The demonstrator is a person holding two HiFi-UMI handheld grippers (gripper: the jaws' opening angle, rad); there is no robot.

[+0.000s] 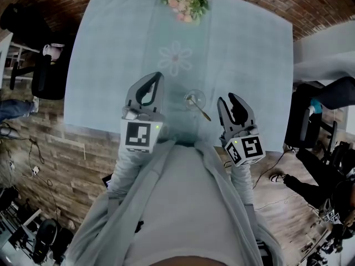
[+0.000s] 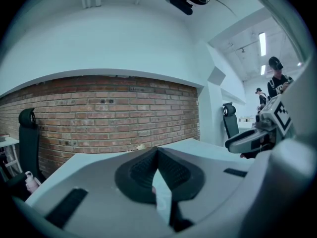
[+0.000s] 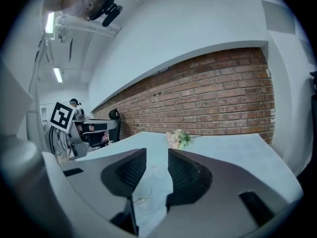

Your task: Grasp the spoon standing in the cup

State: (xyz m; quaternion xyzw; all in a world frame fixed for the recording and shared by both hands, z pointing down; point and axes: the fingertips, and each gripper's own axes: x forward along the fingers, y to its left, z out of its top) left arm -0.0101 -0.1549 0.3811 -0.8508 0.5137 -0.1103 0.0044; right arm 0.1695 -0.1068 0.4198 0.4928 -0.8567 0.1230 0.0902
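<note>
Risk noted: the right hand-held gripper (image 1: 232,100), jaws parted and empty, could strike the glass cup (image 1: 194,98) and tip it, as it stands close to the worktop's (image 1: 111,49) near edge. The left hand-held gripper (image 1: 157,77) is closed and empty. The spoon (image 1: 198,108) leans in the cup bowl-down, its long axis slanting toward the near-right corner.

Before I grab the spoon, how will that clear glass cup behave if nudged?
The clear glass cup looks thin-walled: probably light and breakable. The gold-coloured spoon leans over its rim, so a sideways pull may tip it.
</note>
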